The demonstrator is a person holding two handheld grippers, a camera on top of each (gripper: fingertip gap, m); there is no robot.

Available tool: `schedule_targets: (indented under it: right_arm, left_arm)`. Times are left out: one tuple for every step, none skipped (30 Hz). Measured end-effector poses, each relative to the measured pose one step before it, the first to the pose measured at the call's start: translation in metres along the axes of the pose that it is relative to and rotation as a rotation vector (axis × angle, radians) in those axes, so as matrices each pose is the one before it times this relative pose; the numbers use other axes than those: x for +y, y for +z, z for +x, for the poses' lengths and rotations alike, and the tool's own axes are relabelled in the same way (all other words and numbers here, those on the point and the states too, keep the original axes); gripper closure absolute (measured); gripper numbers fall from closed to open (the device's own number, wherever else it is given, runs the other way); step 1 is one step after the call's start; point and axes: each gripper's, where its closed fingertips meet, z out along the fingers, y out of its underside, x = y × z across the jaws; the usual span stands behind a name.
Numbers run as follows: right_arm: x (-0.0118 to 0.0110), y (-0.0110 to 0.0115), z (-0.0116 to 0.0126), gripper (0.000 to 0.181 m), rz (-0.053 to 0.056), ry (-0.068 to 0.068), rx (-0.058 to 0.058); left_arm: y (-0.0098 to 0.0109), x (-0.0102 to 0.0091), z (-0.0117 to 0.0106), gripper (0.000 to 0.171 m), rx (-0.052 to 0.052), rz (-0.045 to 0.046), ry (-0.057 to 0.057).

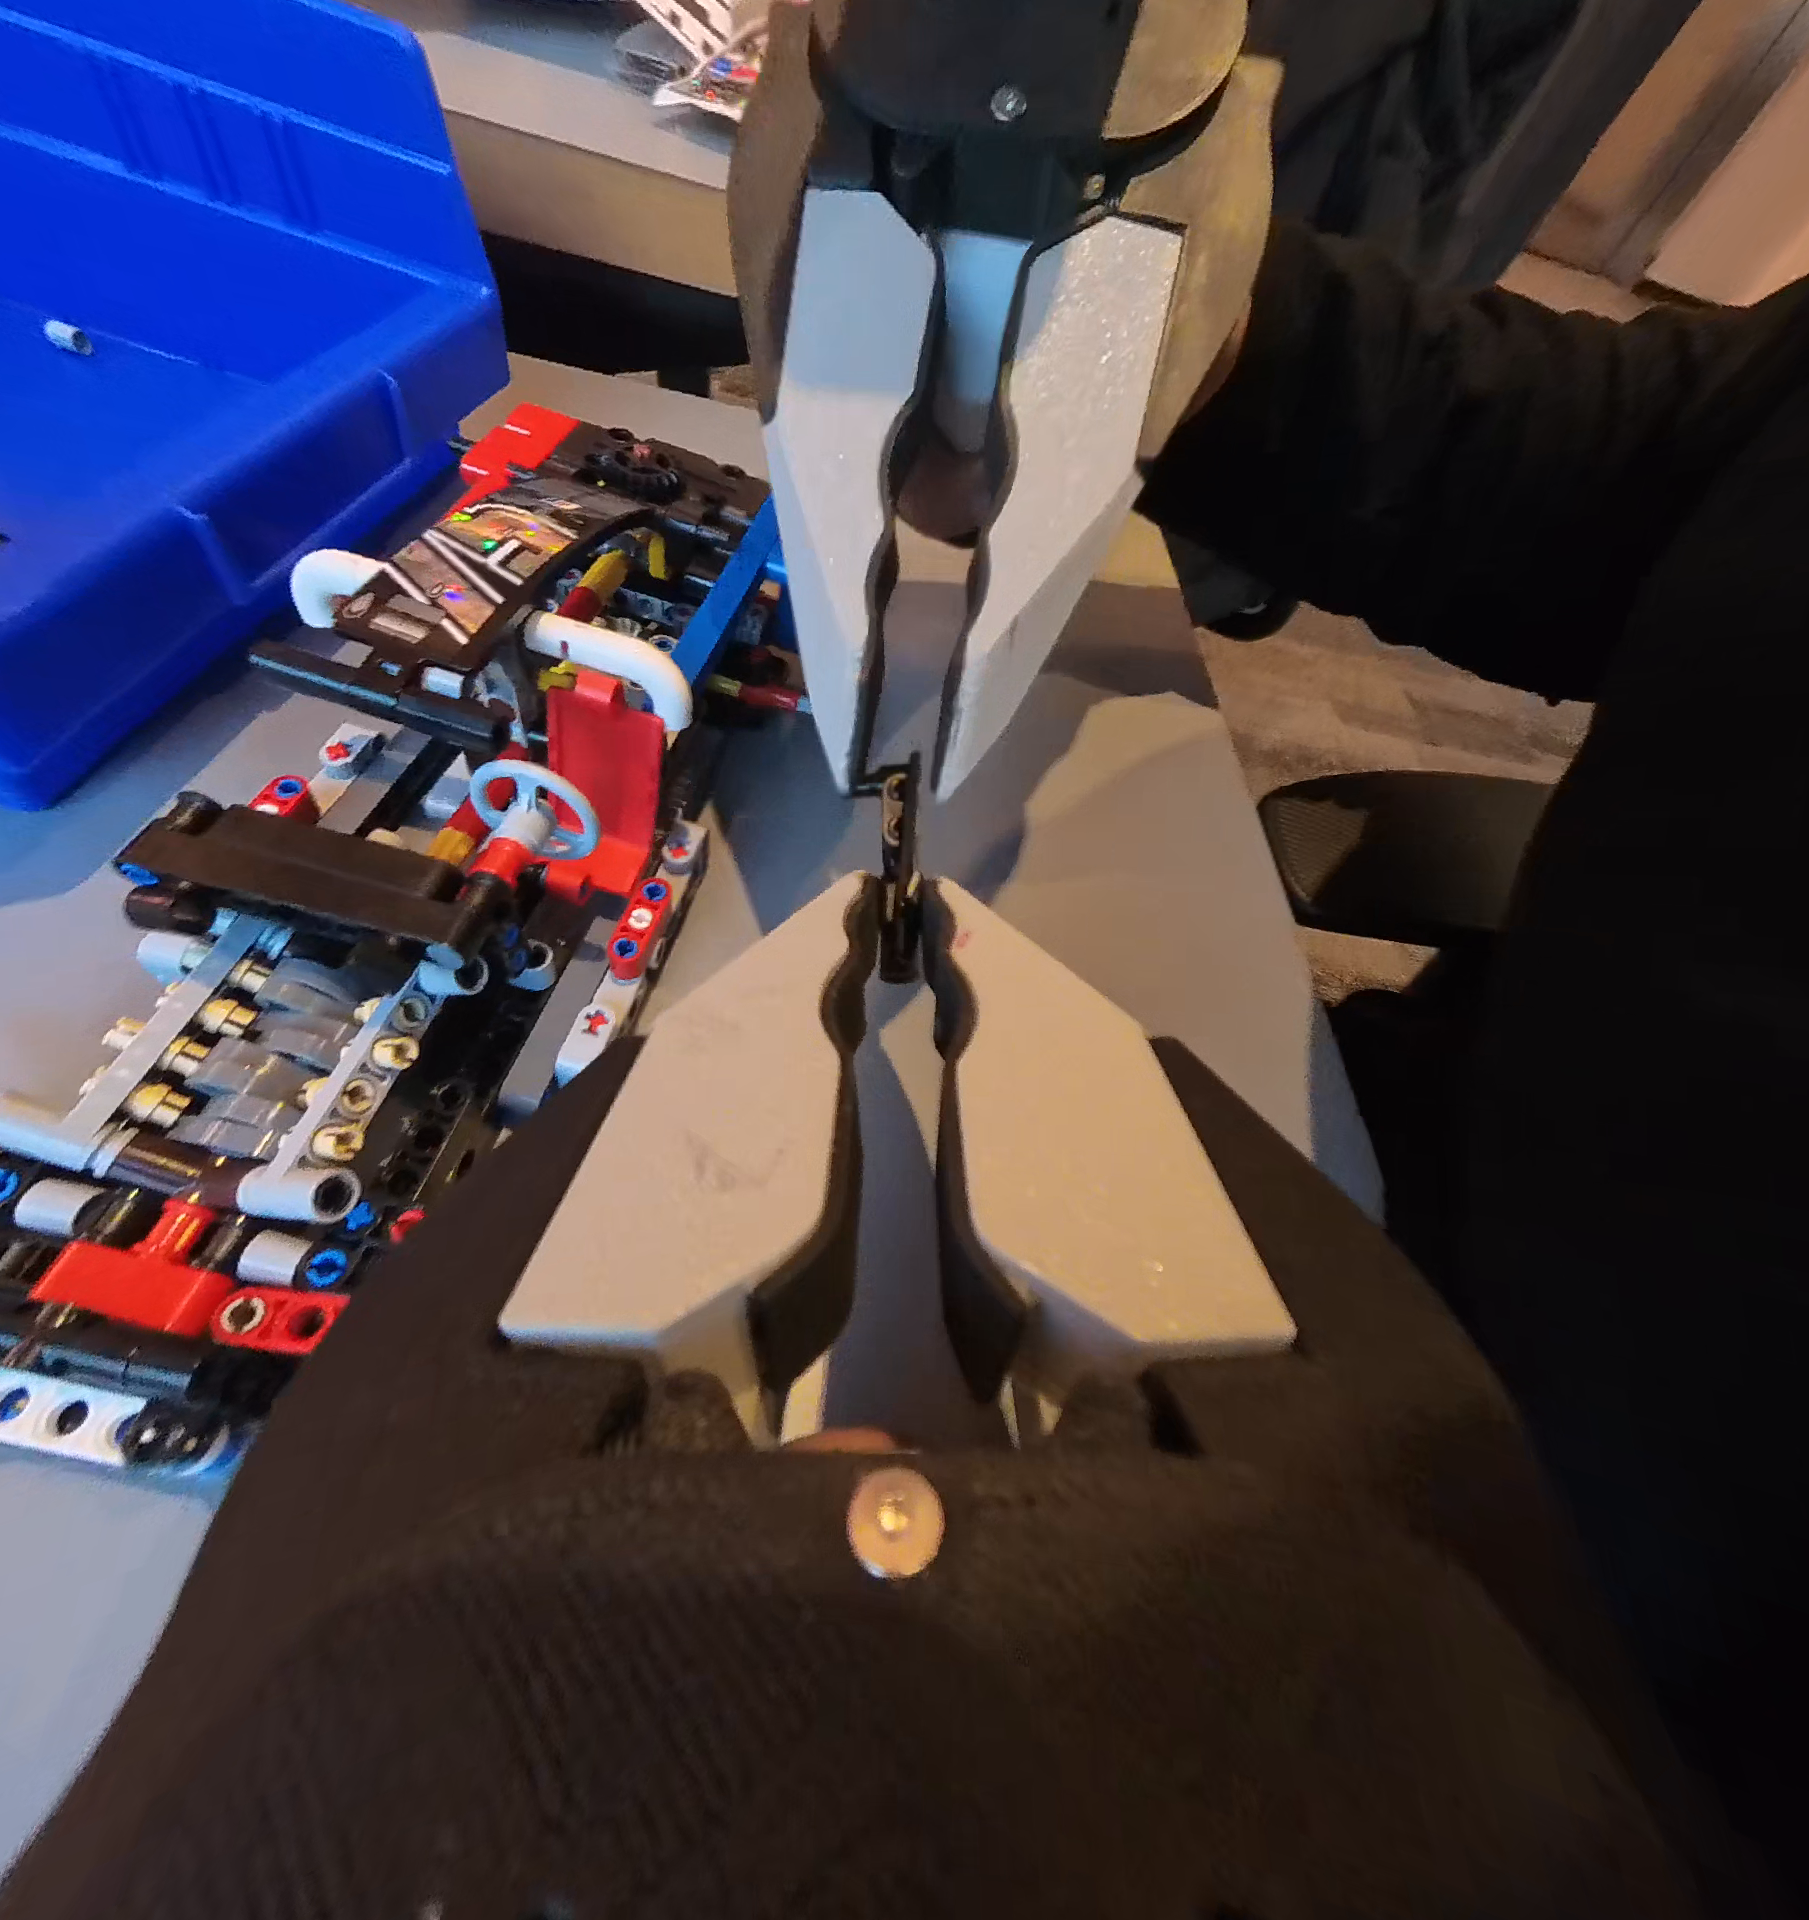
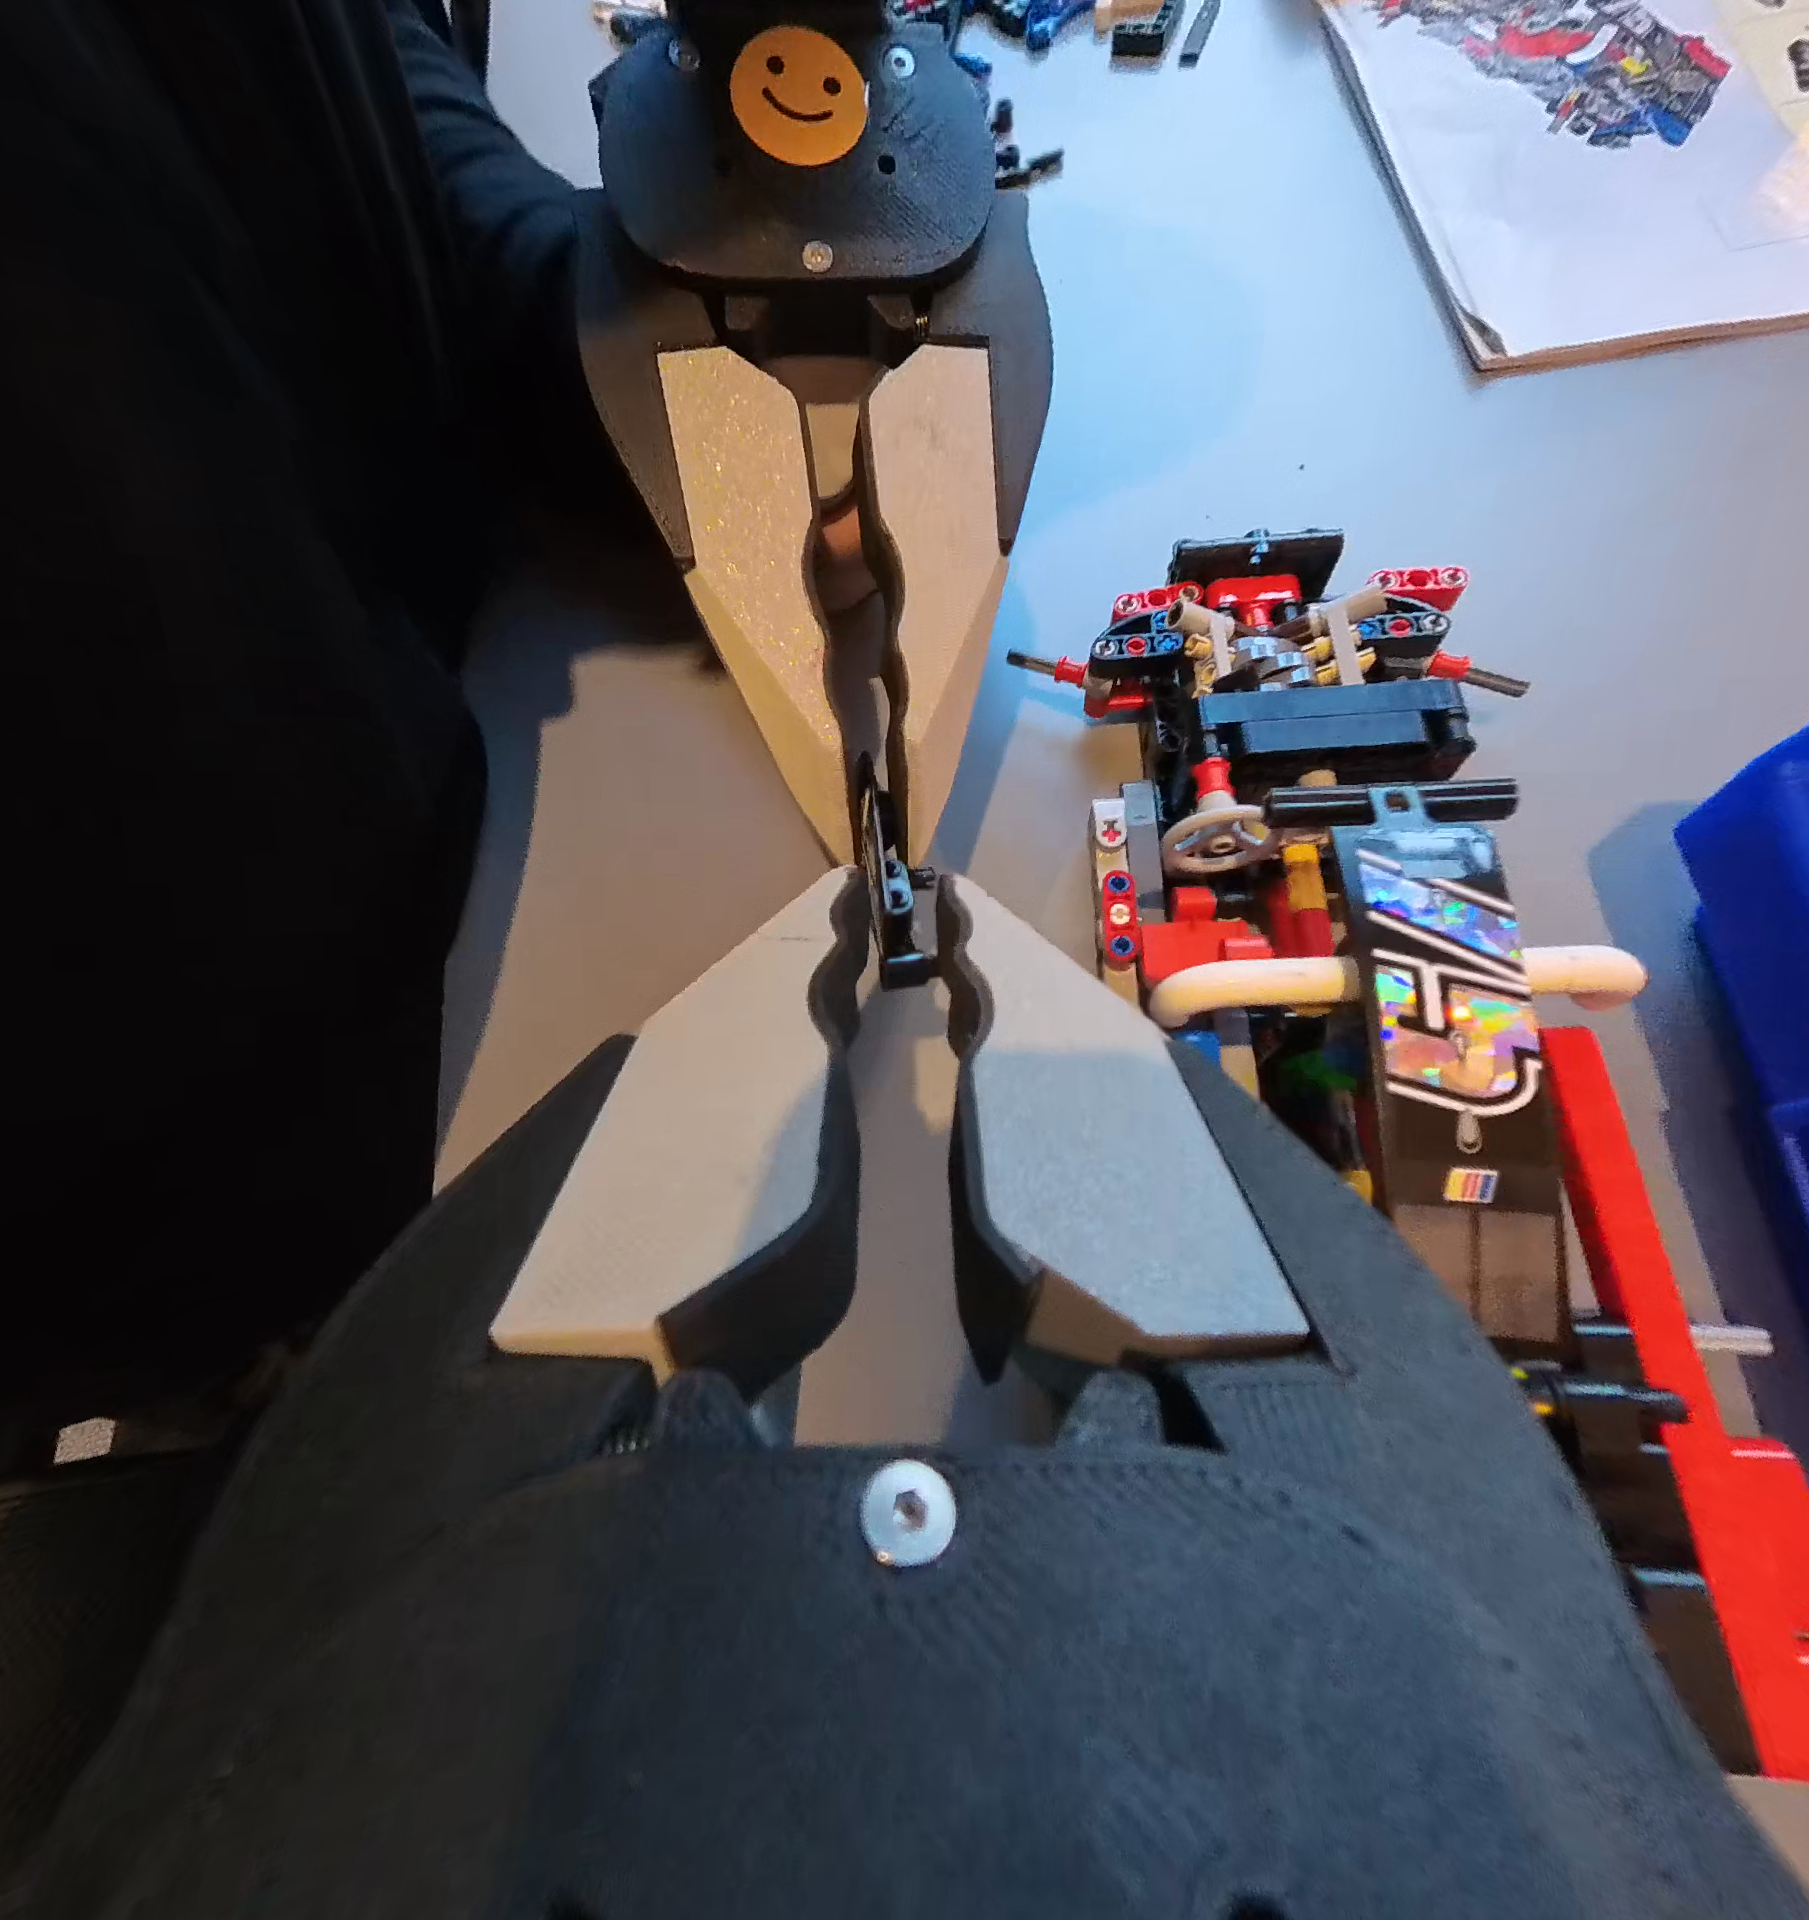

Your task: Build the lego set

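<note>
Both claws, left gripper (image 1: 898,899) and right gripper (image 2: 895,899), pinched nearly closed on one small black piece (image 1: 897,831) — car chassis (image 1: 380,883) half-built, bodywork still missing.

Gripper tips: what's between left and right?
A small black lego piece spans the gap, pinched by the left gripper and right gripper. Both wrist views show it.

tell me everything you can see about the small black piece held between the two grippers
The black piece is a thin, narrow Lego beam of glossy plastic with small round holes along it. It hangs in the air above the grey table, to one side of the car model, touching neither. The left gripper pinches one end, and the right gripper pinches the other from the opposite direction, tips nearly meeting. It may be two small parts being joined; that is too small to tell.
</note>
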Motion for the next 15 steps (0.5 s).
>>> schedule_targets:
  right_arm:
    - [-0.00238, -0.00124, 0.00064, 0.171, 0.0073, -0.0016, 0.0001]
    - [-0.00285, -0.00143, 0.00072, 0.171, 0.0091, -0.0028, 0.0026]
    - [-0.00352, -0.00175, 0.00050, 0.170, 0.0139, -0.0037, 0.0035]
    - [-0.00422, -0.00198, 0.00046, 0.170, 0.0196, -0.0034, 0.0025]
    - [-0.00476, -0.00232, 0.00039, 0.170, 0.0239, -0.0022, 0.0010]
    - [-0.00517, -0.00241, 0.00054, 0.170, 0.0279, -0.0005, -0.0011]
    - [-0.00539, -0.00246, 0.00061, 0.170, 0.0306, 0.0023, -0.0034]
    - [-0.00551, -0.00238, 0.00075, 0.170, 0.0314, 0.0048, -0.0054]
    - [-0.00537, -0.00221, 0.00080, 0.170, 0.0308, 0.0053, -0.0064]
    - [-0.00497, -0.00207, 0.00079, 0.170, 0.0274, 0.0046, -0.0070]
    - [-0.00443, -0.00193, 0.00094, 0.170, 0.0243, 0.0034, -0.0054]
    - [-0.00441, -0.00177, 0.00114, 0.170, 0.0241, 0.0020, -0.0033]
    - [-0.00450, -0.00173, 0.00078, 0.170, 0.0251, 0.0018, -0.0051]
    - [-0.00438, -0.00152, 0.00022, 0.170, 0.0254, 0.0033, -0.0088]
    - [-0.00417, -0.00137, 0.00002, 0.171, 0.0241, 0.0046, -0.0105]
  left_arm:
    - [-0.00156, 0.00057, -0.00163, 0.167, -0.0088, -0.00012, -0.0008]
    - [-0.00161, 0.00041, -0.00142, 0.167, -0.0069, 0.00130, -0.0022]
    - [-0.00159, -0.00011, -0.00106, 0.167, -0.0042, 0.00477, -0.0026]
    - [-0.00161, -0.00021, -0.00091, 0.167, -0.0026, 0.00541, -0.0037]
    - [-0.00126, -0.00029, -0.00112, 0.167, -0.0035, 0.00522, -0.0055]
    - [-0.00094, -0.00015, -0.00120, 0.167, -0.0030, 0.00323, -0.0060]
    - [-0.00084, -0.00036, -0.00114, 0.167, -0.0029, 0.00463, -0.0068]
    - [-0.00085, -0.00082, -0.00104, 0.167, -0.0023, 0.00756, -0.0077]
    - [-0.00094, -0.00067, -0.00065, 0.167, 0.0004, 0.00658, -0.0066]
    - [-0.00090, -0.00013, -0.00085, 0.167, -0.0014, 0.00270, -0.0063]
    - [-0.00067, 0.00002, -0.00081, 0.167, -0.0008, 0.00132, -0.0061]
    - [-0.00079, -0.00009, -0.00061, 0.167, -0.0012, 0.00264, -0.0046]
    - [-0.00089, -0.00039, -0.00066, 0.167, -0.0020, 0.00414, -0.0025]
    - [-0.00071, -0.00028, -0.00043, 0.167, -0.0011, 0.00381, -0.0023]
    - [-0.00068, -0.00018, -0.00033, 0.167, 0.0003, 0.00236, -0.0031]
